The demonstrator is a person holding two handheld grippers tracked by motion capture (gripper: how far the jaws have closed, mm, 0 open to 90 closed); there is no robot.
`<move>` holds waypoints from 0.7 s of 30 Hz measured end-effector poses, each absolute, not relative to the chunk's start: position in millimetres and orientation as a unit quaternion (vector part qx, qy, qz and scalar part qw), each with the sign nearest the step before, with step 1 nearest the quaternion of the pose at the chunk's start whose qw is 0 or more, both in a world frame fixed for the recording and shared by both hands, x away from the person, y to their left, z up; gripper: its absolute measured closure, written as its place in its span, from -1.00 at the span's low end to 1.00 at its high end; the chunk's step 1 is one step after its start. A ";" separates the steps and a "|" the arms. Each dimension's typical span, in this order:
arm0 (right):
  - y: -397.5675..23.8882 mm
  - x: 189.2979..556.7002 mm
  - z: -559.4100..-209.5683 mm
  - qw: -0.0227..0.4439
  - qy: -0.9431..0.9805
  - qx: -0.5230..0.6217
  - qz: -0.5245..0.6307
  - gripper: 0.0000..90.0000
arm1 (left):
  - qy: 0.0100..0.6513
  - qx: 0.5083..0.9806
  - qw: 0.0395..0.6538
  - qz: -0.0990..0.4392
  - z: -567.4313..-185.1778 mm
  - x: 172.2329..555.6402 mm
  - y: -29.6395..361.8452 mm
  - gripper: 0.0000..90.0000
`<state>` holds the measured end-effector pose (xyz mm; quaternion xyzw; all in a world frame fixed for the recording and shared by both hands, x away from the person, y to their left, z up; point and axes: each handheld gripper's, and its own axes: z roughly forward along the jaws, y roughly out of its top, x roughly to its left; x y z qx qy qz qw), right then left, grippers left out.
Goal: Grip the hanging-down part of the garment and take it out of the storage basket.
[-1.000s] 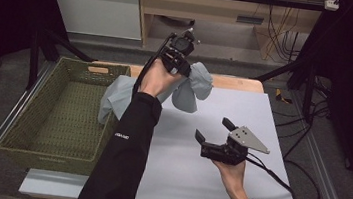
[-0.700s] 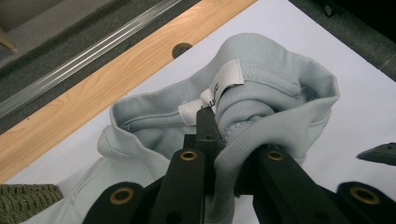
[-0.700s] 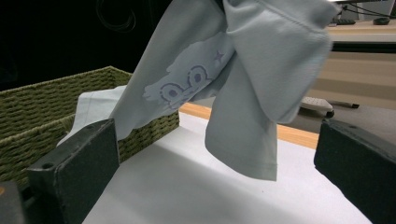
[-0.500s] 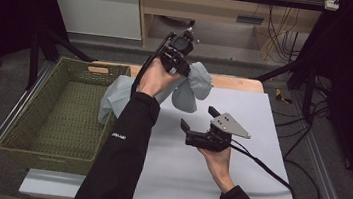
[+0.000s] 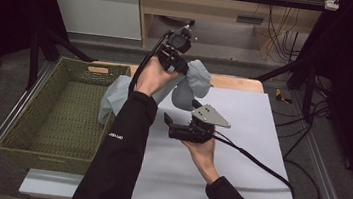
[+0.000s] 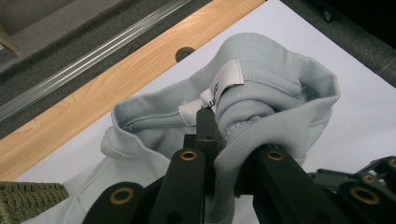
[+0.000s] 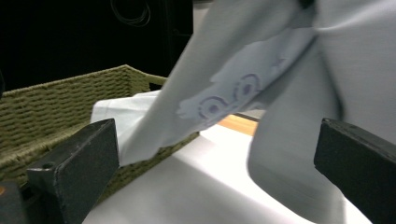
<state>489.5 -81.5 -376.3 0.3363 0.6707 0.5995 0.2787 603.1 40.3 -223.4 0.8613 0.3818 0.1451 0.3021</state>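
Note:
A pale grey-blue sweatshirt [image 5: 196, 79] hangs above the far side of the table, and one part trails left over the basket's rim. My left gripper [image 5: 172, 54] is raised and shut on its ribbed collar [image 6: 243, 135], just below the white neck label [image 6: 219, 88]. My right gripper [image 5: 181, 111] is lower, just in front of the hanging cloth, with its jaws wide open and nothing between them. In the right gripper view the two fingers [image 7: 79, 158] frame the sweatshirt [image 7: 261, 70], which shows a faint purple print and hangs close ahead.
A green woven basket [image 5: 62, 111] stands at the table's left, and its wall [image 7: 56, 112] is near my right gripper. A white sheet [image 5: 260, 139] covers the table over a wooden top [image 6: 93, 107]. The right gripper's cable [image 5: 262, 167] trails off to the right.
My right gripper has moved left and slightly up across the sheet, toward the hanging sweatshirt, with its jaws still open. The left gripper has kept still with the collar in it.

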 end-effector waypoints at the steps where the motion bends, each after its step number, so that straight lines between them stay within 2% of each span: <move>1: -74.7 490.5 -376.2 0.269 0.669 0.341 0.603 -0.99 | 0.381 0.862 0.302 0.145 -223.4 603.0 40.3 0.85; 10: -58.4 502.4 -384.9 0.265 0.672 0.346 0.599 -0.97 | 0.380 0.862 0.301 0.145 -223.1 601.7 42.5 0.85; 21: -36.3 518.2 -395.7 0.250 0.692 0.338 0.587 -0.82 | 0.382 0.862 0.300 0.146 -222.9 600.8 43.8 0.85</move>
